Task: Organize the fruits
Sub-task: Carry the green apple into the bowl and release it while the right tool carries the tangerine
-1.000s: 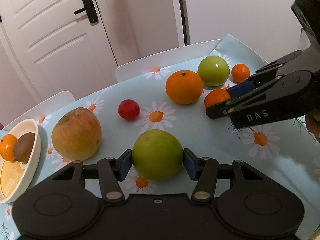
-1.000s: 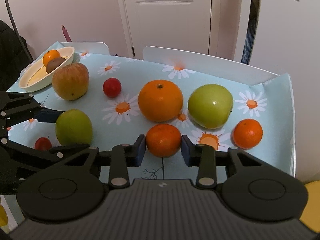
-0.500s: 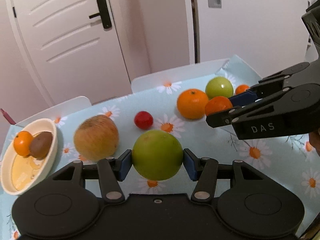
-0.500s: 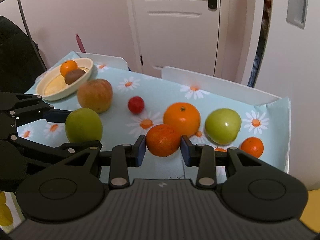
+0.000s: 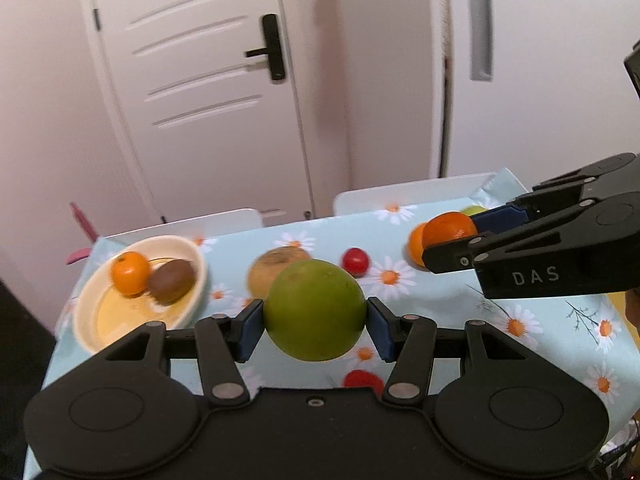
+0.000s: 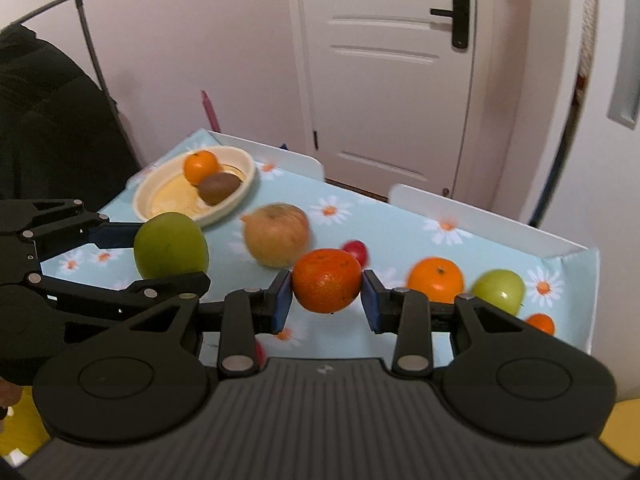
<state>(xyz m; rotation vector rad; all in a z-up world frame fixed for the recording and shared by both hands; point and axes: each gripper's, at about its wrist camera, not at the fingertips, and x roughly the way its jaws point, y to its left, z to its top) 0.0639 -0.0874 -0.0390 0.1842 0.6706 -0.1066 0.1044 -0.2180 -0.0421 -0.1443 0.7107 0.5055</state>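
Above the table (image 5: 560,332), two gripped fruits (image 5: 314,310)

Both wrist views look down over the same table (image 5: 560,332) toward the door (image 6: 384,64).

green apple (image 5: 314,310): clamped between blue pads, lifted off the surface (image 5: 440,312)
tangerine (image 6: 327,280): same deal, pinched and up in the air
bowl (image 6: 152,196): cream, far corner, holds a small orange (image 6: 201,166) and a kiwi (image 6: 219,188)
russet apple (image 6: 276,234): sitting mid-surface
big orange (image 6: 435,279) and second green apple (image 6: 498,291): side by side near the right edge
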